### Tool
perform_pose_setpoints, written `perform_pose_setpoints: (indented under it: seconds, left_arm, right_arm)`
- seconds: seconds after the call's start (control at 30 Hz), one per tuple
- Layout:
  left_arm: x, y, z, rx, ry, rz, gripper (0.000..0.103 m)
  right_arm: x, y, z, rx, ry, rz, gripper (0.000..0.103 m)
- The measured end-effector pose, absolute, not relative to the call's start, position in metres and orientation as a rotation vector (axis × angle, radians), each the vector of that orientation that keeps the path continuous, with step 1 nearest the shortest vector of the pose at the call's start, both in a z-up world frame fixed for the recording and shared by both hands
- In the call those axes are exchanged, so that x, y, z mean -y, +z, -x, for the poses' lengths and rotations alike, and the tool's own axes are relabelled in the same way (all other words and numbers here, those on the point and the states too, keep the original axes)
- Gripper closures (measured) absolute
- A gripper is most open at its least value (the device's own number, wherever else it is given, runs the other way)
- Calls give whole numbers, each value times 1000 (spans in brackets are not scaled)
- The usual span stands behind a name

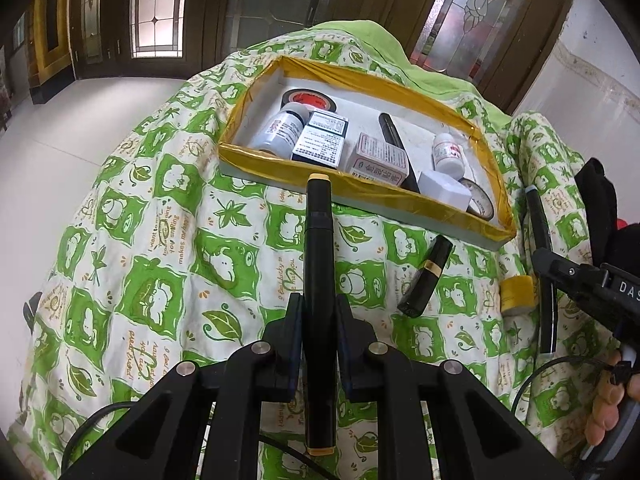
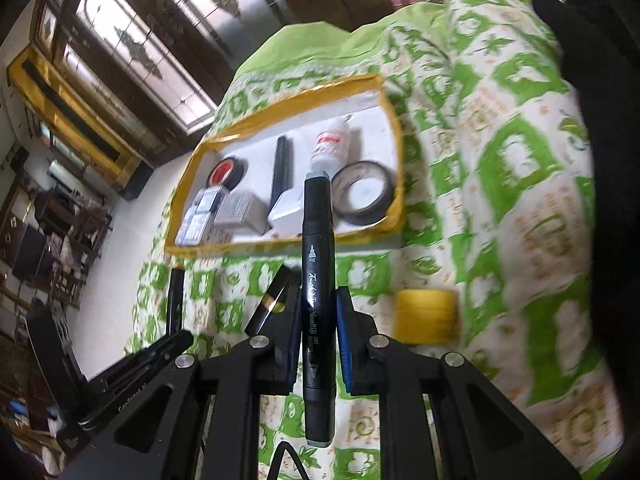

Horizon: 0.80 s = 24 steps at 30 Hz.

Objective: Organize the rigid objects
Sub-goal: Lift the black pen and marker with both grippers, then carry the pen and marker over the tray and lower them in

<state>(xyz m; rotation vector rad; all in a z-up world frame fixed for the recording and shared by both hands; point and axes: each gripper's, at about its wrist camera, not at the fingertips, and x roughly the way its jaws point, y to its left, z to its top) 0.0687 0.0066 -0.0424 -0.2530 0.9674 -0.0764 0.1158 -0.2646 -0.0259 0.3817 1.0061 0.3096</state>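
Note:
My left gripper [image 1: 319,308] is shut on a black marker with yellow end caps [image 1: 318,240], held above the cloth and pointing at the near wall of the yellow-taped tray [image 1: 280,166]. My right gripper [image 2: 318,304] is shut on a black marker with grey end caps [image 2: 317,264], its tip over the tray's near edge [image 2: 280,245]. The right gripper and its marker [image 1: 540,240] also show at the right of the left wrist view. The tray holds bottles, boxes, tape rolls and a black pen. A black lipstick tube [image 1: 426,276] and a yellow tape roll [image 1: 516,294] lie on the cloth.
A green and white patterned cloth [image 1: 160,260] covers the raised surface, which drops off to a white floor at the left. Dark wooden doors with glass panels stand behind. A cable [image 1: 536,380] runs near the right hand.

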Motion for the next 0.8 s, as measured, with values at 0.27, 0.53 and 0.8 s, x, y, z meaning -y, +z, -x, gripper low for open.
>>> perform_pose_setpoints:
  seconds: [0.27,0.53,0.8]
  left_arm:
    - [-43,-6,-62,-882,-56,328,88]
    - [-96,44,-58,-783,21,300,88]
    - [-93,46,-71,-823,5,292,88]
  right_arm:
    - [284,-20,-121,-979,278,-424,87]
    - [282,-21,-124,-984,288,-434,87]
    - [290,-8,-131,-992,306,-426,87]
